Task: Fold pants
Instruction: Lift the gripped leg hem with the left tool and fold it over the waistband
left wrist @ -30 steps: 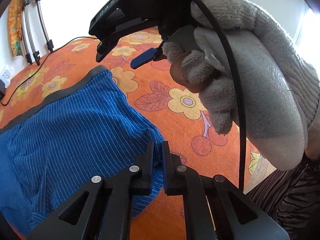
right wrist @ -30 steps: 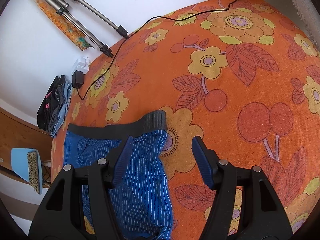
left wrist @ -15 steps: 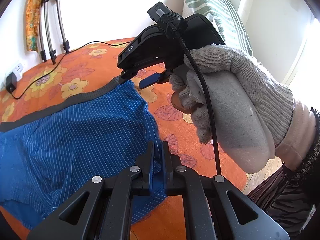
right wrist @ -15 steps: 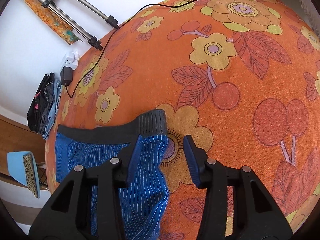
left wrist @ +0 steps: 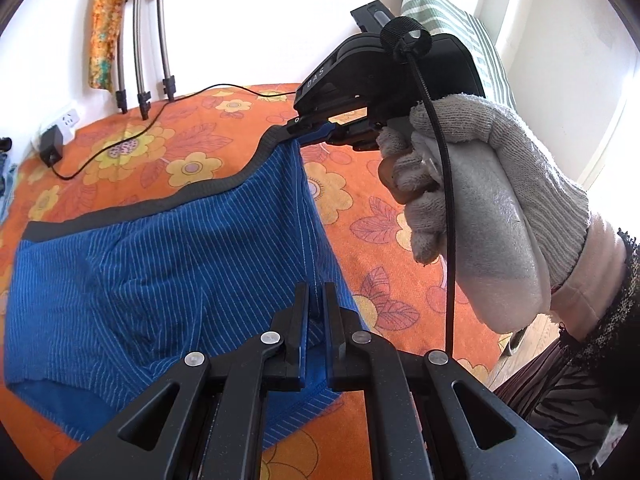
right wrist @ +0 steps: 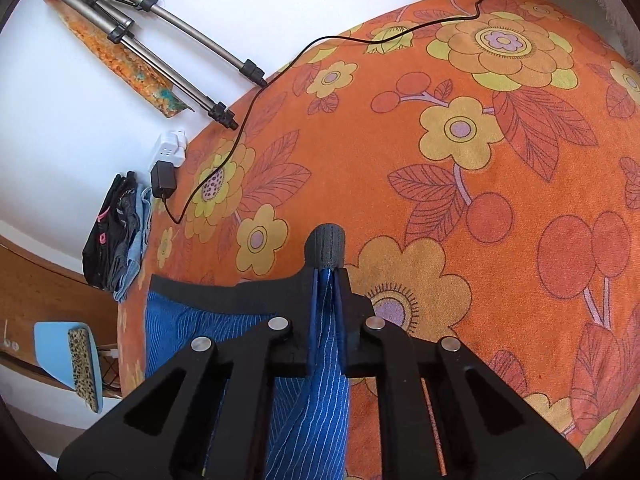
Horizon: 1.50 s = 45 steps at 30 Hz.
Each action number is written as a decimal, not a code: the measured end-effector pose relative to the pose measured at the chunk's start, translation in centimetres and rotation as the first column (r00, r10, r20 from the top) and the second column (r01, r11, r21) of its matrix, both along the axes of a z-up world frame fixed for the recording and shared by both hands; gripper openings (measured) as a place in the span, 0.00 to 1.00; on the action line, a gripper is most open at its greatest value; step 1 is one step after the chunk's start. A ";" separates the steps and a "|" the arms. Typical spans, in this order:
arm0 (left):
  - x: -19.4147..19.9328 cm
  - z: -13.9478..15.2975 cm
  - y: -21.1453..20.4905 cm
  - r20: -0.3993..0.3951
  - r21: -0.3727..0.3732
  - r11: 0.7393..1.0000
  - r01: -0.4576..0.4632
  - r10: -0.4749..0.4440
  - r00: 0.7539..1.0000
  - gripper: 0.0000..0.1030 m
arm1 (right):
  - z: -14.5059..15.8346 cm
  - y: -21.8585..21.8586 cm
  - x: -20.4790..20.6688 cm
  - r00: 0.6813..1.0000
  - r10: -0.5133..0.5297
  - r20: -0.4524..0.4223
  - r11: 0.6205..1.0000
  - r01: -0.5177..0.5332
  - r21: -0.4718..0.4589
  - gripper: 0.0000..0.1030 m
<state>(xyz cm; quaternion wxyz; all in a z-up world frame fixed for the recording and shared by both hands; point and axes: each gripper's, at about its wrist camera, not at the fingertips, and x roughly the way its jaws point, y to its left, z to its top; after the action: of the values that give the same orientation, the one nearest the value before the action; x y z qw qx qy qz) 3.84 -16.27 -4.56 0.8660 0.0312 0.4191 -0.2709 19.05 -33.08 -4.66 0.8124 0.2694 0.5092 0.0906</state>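
Observation:
Blue pin-striped shorts (left wrist: pixel 152 272) with a dark grey waistband (left wrist: pixel 208 190) lie on an orange flowered bedspread (left wrist: pixel 360 216). My left gripper (left wrist: pixel 316 300) is shut on the near right edge of the blue cloth, by the leg hem. In the left wrist view my right gripper (left wrist: pixel 308 130), held by a gloved hand (left wrist: pixel 480 208), pinches the waistband's right corner and lifts it off the bed. In the right wrist view the right gripper (right wrist: pixel 327 276) is shut on the shorts (right wrist: pixel 320 380), and the waistband corner (right wrist: pixel 326 246) sticks out past the fingertips.
A black cable (right wrist: pixel 360 40) and a charger (right wrist: pixel 163 184) plugged into a power strip (right wrist: pixel 170 150) lie at the bedspread's far edge. Folded tripod legs (right wrist: pixel 180 44) lean on the white wall. Dark clothes (right wrist: pixel 116 232) are piled at the left. A striped pillow (left wrist: pixel 452 28) stands behind.
My right gripper's jaws have closed from wide apart onto the waistband corner. That corner has lifted off the bedspread. My left gripper has risen with the cloth edge still in it.

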 end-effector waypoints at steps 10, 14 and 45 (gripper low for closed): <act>-0.8 1.9 5.9 0.015 -0.018 0.993 -0.116 0.116 0.993 0.04 | 3.7 4.8 0.6 0.994 0.008 0.108 1.000 -0.009 0.005 0.06; -0.6 2.1 8.2 0.001 -0.033 0.988 -0.152 0.152 0.988 0.04 | 4.9 7.9 0.7 0.990 0.047 0.133 0.999 -0.048 0.004 0.06; 4.4 -3.1 2.2 -0.067 0.033 0.995 -0.099 0.101 0.993 0.36 | 3.9 3.9 -0.1 0.994 0.001 0.109 1.000 0.002 -0.028 0.06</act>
<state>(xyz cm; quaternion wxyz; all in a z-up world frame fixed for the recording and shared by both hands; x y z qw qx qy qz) 8.20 -14.06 -7.68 0.8630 0.0135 0.4537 -0.2219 18.99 -29.22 -0.74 0.8426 0.2526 0.4654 0.0979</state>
